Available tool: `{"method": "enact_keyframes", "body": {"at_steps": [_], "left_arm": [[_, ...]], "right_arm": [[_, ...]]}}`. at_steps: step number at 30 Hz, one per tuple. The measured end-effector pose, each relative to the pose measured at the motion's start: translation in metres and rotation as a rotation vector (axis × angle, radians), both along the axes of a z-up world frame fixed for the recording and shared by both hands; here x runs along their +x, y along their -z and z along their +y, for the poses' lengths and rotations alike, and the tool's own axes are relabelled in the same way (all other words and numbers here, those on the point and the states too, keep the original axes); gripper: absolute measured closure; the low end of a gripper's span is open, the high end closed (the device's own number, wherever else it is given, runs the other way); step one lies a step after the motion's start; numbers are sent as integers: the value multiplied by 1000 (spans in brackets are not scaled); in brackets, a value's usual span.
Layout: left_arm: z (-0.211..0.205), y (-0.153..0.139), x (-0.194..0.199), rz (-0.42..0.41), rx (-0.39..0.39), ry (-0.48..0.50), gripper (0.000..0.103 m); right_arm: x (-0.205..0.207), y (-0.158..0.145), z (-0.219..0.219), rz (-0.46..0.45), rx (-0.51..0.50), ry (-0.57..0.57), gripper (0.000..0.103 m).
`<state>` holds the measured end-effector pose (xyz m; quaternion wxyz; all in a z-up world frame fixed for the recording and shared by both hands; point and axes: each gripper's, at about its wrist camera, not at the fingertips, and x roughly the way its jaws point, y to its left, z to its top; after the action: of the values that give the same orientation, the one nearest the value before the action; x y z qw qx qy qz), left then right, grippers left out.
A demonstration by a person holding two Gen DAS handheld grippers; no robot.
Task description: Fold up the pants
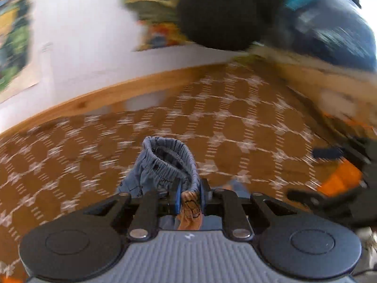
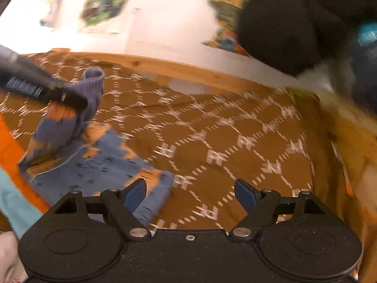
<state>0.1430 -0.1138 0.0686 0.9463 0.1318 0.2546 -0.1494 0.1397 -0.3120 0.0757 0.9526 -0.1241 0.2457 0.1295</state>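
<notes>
- The pants (image 2: pixel 99 162) lie on the bedspread (image 2: pixel 235 141), long axis running from the cuff near the right hand-held gripper (image 2: pixel 191 194) up and left to the waistband, which is lifted off the bed.
- They're small blue pants with orange patches and dark little marks, and a gathered elastic waistband (image 1: pixel 168 162).
- The left hand-held gripper (image 1: pixel 190 199) has its blue pads pinched tight on an orange-and-blue fold of the pants, right by the waistband.
- The right hand-held gripper stands wide open with nothing between its pads; its left pad sits over the cuff edge, but contact is hard to judge.
- The left wrist view looks straight into the open waistband, bunched and upright.
- Only the right wrist view shows the legs spread flat on the brown patterned bedspread, and the left tool reaching in from the left.
- Both views are blurred; a wooden bed frame (image 2: pixel 188 70) runs behind.
</notes>
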Motion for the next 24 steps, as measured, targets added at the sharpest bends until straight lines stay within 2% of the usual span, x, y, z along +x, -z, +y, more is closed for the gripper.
{"method": "enact_keyframes", "body": {"at_steps": [2,3,4,6,8,11,14,15,16,19,20,22,24], "left_arm": [[-23,14,1,23,41,79,76],[-31,23,-1,31,36,119,61],[-36,30,-4,31,20,144,41],[-35,40,-13,17,-20,155,27],[-31,48,-21,7,-11,158,25],[-19,65,-24,34,65,163,26],[-6,79,-23,82,107,190,27],[-1,83,-19,104,115,189,32],[3,87,-15,124,120,188,43],[14,93,-8,176,106,200,54],[17,93,-7,182,103,204,57],[17,93,-5,194,104,222,75],[17,93,-4,216,87,234,86]], "right_arm": [[7,4,-11,14,-1,31,20],[10,6,-14,14,3,43,20],[12,7,-18,17,11,51,20],[15,10,-23,31,34,61,20],[15,12,-22,37,53,46,20],[16,15,-18,43,97,-8,20],[28,20,-8,92,191,-103,23],[33,20,-3,119,220,-134,24],[41,22,3,152,256,-167,28],[66,27,19,239,314,-224,33],[75,30,24,277,327,-228,33],[93,38,30,331,366,-209,36],[112,48,33,410,444,-178,44]]}}
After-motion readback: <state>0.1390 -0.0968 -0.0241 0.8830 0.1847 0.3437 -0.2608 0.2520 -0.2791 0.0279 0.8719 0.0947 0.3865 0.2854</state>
